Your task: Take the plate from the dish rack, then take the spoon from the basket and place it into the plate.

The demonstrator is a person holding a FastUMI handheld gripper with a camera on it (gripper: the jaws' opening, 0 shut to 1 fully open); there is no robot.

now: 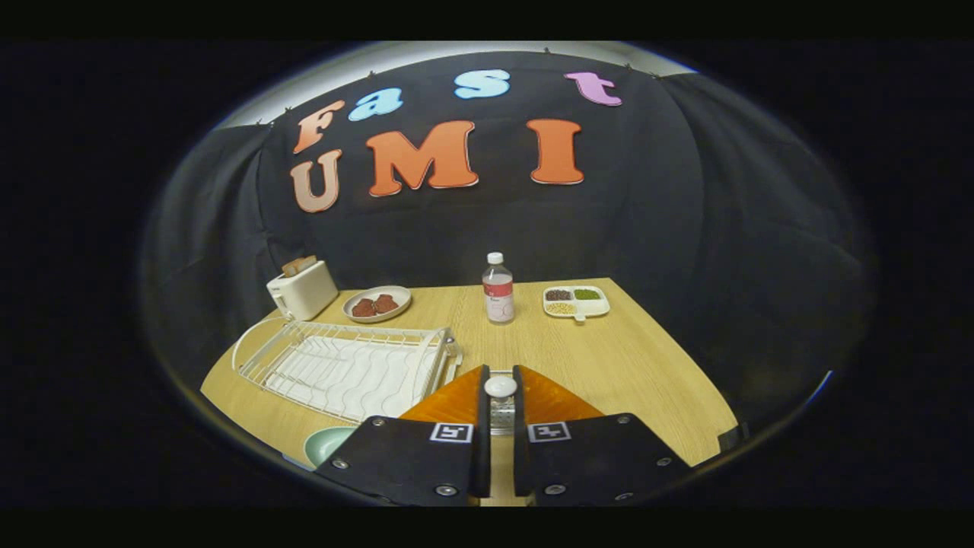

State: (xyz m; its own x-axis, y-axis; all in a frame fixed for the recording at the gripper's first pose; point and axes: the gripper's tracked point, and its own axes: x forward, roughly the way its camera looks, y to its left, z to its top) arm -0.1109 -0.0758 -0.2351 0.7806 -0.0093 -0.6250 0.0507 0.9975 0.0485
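**Even light over the table, heavy fisheye bend**

Light falls softly from above onto the wooden table, bright and even, with only faint shadows under the bottle and toaster. A pale strip glows along the upper left of the frame, above the dark cloth. The white dish rack reads crisp at centre left. Toward the rim everything curves and dims; the table edges bow sharply. The gripper at bottom centre looks slightly soft, its fingers close together around a white-tipped piece.

Gripper: mine, held above the near table edge, pointing far.
Fingers: nearly together, a narrow gap left.
Grip: both press on the spoon, bowl upward.
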